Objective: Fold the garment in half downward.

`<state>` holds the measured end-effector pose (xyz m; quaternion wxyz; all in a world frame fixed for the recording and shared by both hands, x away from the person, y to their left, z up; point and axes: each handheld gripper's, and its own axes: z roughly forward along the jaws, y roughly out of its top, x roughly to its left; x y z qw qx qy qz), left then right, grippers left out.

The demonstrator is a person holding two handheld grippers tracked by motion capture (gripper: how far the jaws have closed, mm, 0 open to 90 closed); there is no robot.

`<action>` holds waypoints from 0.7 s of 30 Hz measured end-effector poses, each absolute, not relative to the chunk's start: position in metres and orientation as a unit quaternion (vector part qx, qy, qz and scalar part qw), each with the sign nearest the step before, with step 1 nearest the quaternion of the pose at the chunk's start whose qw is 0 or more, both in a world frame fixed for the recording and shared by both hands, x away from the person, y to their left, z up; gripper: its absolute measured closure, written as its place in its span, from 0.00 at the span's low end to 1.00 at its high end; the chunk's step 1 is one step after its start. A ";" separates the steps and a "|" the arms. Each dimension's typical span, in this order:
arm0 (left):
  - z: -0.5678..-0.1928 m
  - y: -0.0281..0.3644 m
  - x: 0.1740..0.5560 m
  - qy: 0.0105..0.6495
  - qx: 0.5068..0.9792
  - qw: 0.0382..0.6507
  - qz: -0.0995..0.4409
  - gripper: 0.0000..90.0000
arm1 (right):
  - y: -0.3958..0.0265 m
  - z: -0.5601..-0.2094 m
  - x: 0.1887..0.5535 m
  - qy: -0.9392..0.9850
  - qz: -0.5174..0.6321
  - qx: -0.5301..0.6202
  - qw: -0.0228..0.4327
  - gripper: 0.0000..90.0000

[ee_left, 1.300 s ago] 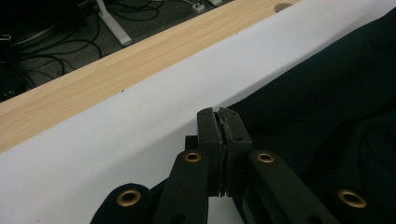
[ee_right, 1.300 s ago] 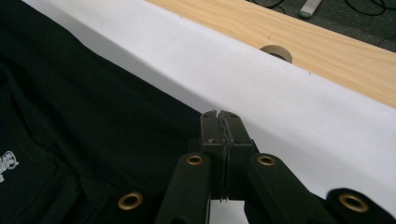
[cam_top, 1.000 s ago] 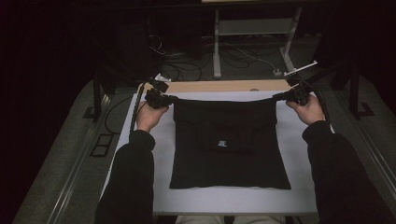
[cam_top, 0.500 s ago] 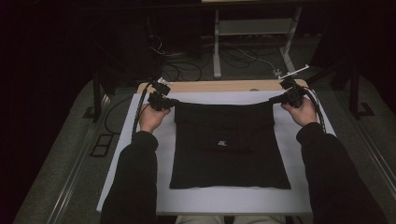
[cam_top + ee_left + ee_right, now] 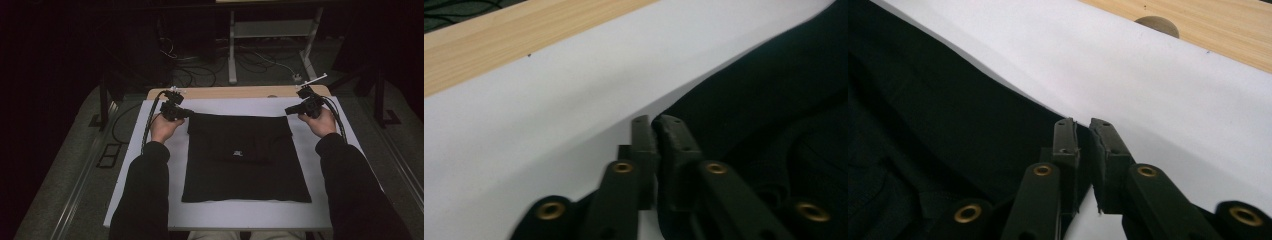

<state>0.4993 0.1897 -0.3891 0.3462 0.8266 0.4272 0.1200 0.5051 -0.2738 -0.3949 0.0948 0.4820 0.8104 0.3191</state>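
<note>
Black garment [image 5: 245,155] is lying flat on the white sheet [image 5: 150,200] over the table, folded into a squarish shape. The left gripper [image 5: 186,113] is sitting at its far left corner and the right gripper [image 5: 288,111] at its far right corner. Both sets of jaws have just been easing apart; in the gripper views each pair is standing only a sliver open, with the cloth edge right at the tips. To do this release well, I'd say, both hands should be opening fully before lifting straight off, so no corner is getting dragged or rumpled.
</note>
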 end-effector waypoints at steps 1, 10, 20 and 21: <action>-0.388 0.190 0.499 0.430 0.823 0.353 0.117 0.84 | -0.274 -0.394 0.505 0.809 0.323 0.481 0.095 0.85; -0.382 0.192 0.493 0.435 0.815 0.359 0.131 0.54 | -0.271 -0.385 0.500 0.801 0.343 0.482 0.093 0.50; -0.381 0.191 0.484 0.426 0.799 0.414 0.089 0.28 | -0.266 -0.374 0.493 0.791 0.374 0.477 0.086 0.19; -0.379 0.190 0.482 0.424 0.798 0.418 0.090 0.26 | -0.265 -0.373 0.492 0.791 0.376 0.475 0.085 0.17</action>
